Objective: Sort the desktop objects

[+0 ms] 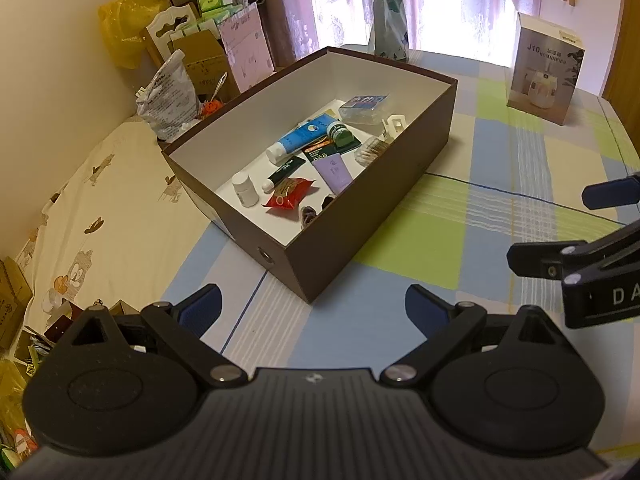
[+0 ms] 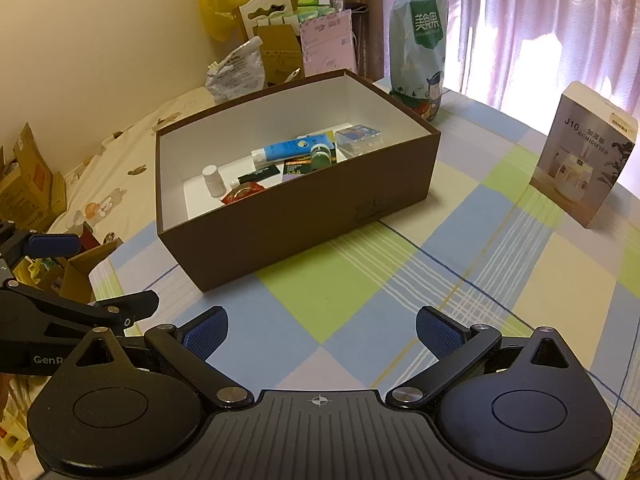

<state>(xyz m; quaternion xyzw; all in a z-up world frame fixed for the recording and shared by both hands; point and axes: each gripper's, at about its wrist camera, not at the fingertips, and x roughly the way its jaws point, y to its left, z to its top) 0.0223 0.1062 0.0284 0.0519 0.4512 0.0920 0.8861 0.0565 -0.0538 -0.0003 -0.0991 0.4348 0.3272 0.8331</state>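
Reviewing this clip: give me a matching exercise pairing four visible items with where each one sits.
Items:
1. white pill bottle
2. humidifier box
3. green snack bag
4. blue tube

Places:
A. standing on the checked cloth, right of the brown box
B. standing just behind the brown box's far corner
C. inside the brown box, near its left end
D. inside the brown box, around the middle

Pairs: 1-C, 2-A, 3-B, 4-D
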